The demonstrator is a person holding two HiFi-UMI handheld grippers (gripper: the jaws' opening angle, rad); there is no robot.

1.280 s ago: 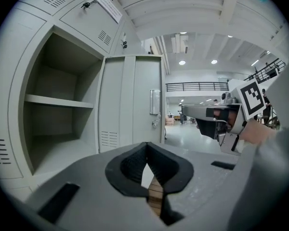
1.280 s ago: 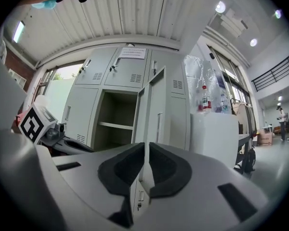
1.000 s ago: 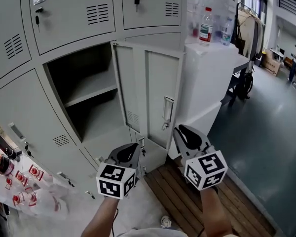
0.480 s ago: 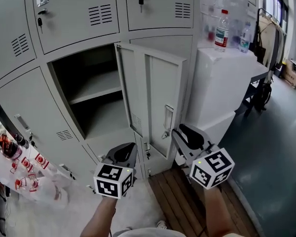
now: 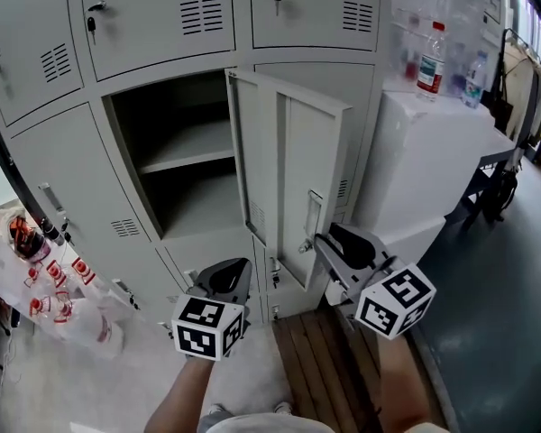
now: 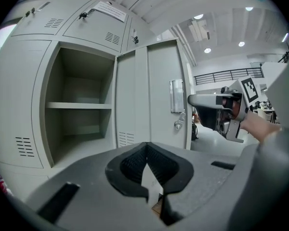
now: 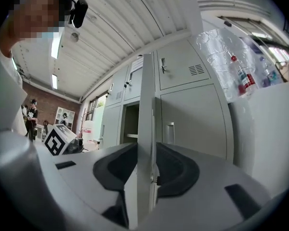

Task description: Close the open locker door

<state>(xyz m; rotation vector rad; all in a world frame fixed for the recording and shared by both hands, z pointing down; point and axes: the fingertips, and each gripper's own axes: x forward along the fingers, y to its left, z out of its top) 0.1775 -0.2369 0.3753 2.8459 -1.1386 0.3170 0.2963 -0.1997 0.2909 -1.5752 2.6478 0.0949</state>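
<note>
Much left: pinches wide-open locker door (image 5: 288, 161) by its free edge in right gripper (image 5: 329, 240) at 4 o'clock; holds left gripper (image 5: 237, 270) closed, empty, at 7 o'clock.

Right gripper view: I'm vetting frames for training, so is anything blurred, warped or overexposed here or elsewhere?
Right gripper view: fisheye bows the lockers, mosaic patch top left, locker door edge-on, sharp. Left gripper view: same bowing, ceiling lamps glare. Head view: milder distortion, even light.

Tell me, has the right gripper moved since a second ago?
Yes. The right gripper moved forward to the locker door: in the right gripper view the door's edge now sits between its jaws, where before the locker stood further off.
</note>
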